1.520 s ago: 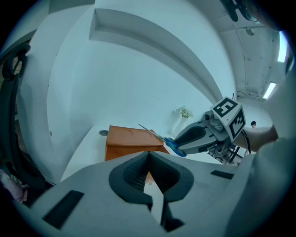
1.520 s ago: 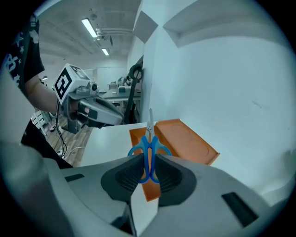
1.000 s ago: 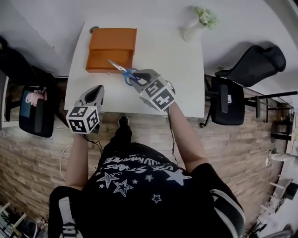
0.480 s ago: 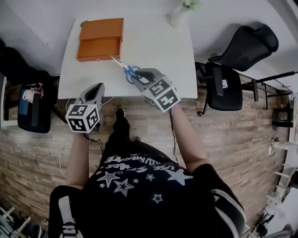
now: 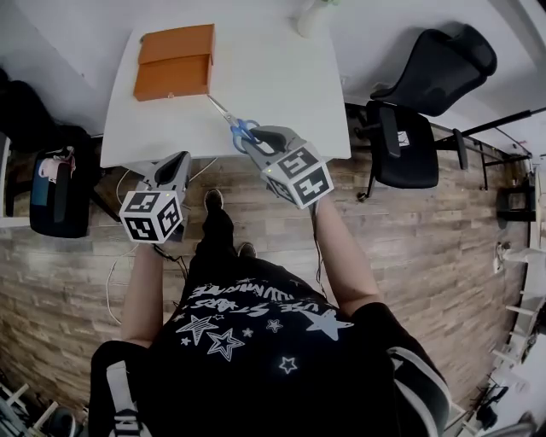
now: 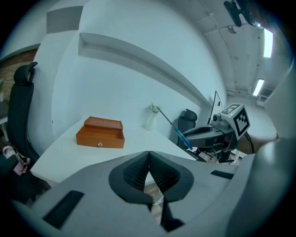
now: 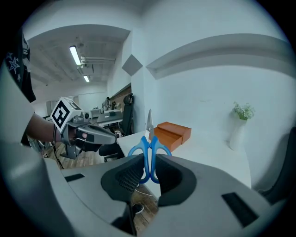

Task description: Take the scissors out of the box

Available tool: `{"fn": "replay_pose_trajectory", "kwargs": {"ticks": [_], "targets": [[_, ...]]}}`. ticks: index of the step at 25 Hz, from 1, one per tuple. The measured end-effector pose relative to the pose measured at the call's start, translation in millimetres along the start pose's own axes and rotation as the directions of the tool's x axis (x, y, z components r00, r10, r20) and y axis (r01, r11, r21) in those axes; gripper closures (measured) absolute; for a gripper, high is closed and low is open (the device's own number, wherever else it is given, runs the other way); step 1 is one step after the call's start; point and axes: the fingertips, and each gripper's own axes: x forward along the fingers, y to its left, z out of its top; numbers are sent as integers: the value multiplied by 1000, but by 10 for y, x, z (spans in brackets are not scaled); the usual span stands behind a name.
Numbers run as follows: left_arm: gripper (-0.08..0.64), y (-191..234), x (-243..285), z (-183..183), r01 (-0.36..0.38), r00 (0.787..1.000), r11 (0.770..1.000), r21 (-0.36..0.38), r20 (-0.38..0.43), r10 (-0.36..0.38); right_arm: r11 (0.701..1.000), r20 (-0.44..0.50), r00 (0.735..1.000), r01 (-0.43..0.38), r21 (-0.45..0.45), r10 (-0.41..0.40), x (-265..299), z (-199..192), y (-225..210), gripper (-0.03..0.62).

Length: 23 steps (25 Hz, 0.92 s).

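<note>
The blue-handled scissors (image 5: 236, 128) hang in the air over the table's near edge, blades pointing toward the orange wooden box (image 5: 173, 61). My right gripper (image 5: 253, 142) is shut on the scissors' handles (image 7: 149, 152), blades upright in the right gripper view. The box (image 7: 172, 132) sits at the table's far left corner, a small knob on its front (image 6: 100, 144). My left gripper (image 5: 177, 162) floats off the table's front edge, shut with nothing between its pads (image 6: 149, 159). The left gripper view shows the right gripper (image 6: 203, 134) holding the scissors (image 6: 173, 125).
The white table (image 5: 273, 85) stands against a white wall, a white vase with flowers (image 5: 309, 15) at its far edge. Black office chairs (image 5: 409, 102) are to the right and another (image 5: 55, 192) to the left. Wooden floor lies below me.
The table and box have slid up and away in the head view as I drew back. The right gripper keeps the scissors, now farther from the box. The left gripper stays shut.
</note>
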Motion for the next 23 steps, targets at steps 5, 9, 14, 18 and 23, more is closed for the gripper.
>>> {"fn": "replay_pose_trajectory", "kwargs": {"ticks": [5,9,14,18,23], "targets": [[541,-143,-187,-30,3,1000,1000,7,17,-4,1000,-10,1000,13,-13,-13,-170,-103,159,492],[541,-230,-297,-63,3,1000,1000,13,21,-4,1000,-12,1000,22,-15,-22,-290,-155,235,492],[541,-258,-381,-42,0,1000,1000,22,27,-1,999,-12,999,31,-6,-31,-350,-170,277,492],[541,-300,-469,-93,-3,1000,1000,21,28,3,999,-10,999,34,0,-34,-398,-221,334,492],[541,-308,-519,-155,-11,1000,1000,16,20,10,1000,-12,999,31,0,-31,-413,-249,366,492]]}}
